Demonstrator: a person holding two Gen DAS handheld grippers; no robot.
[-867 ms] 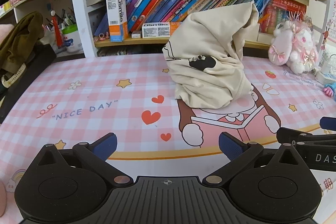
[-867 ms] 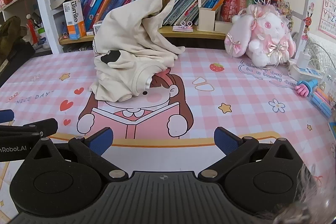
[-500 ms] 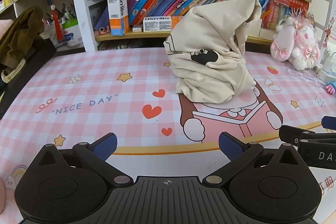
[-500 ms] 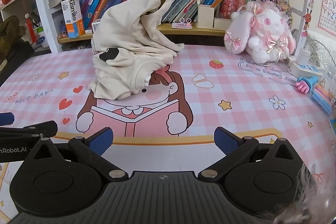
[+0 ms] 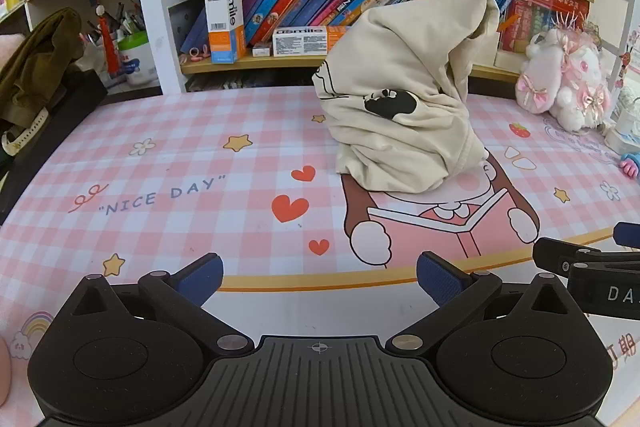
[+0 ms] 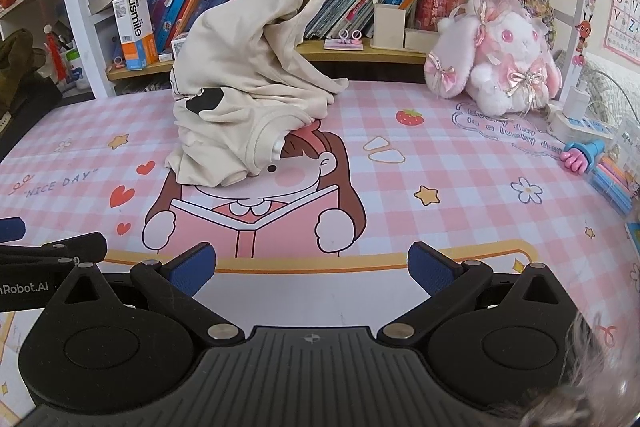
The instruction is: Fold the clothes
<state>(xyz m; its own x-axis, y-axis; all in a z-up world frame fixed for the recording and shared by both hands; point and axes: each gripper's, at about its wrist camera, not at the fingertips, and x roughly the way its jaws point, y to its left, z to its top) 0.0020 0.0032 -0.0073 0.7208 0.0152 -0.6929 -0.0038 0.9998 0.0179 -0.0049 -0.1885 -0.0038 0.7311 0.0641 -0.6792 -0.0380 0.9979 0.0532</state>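
Observation:
A cream garment (image 5: 404, 99) with a black print stands crumpled in a tall heap on the pink checked mat (image 5: 168, 155), its peak leaning against the bookshelf. In the right wrist view the same cream garment (image 6: 248, 95) sits left of centre, with a ribbed hem showing low down. My left gripper (image 5: 318, 277) is open near the mat's front edge, well short of the heap, with nothing between its blue pads. My right gripper (image 6: 312, 269) is open too, beside the left one and also empty. Each gripper's tip shows at the edge of the other's view.
A bookshelf (image 5: 304, 63) full of books runs along the back. A pink plush rabbit (image 6: 496, 63) sits at the back right, with a power strip (image 6: 580, 125) and pens (image 6: 612, 183) at the right edge. A dark olive cloth (image 5: 36, 67) lies at the far left.
Both views have dipped slightly, so the garment and shelf sit a little higher in the frames. The garment itself has not moved and both grippers stay open.

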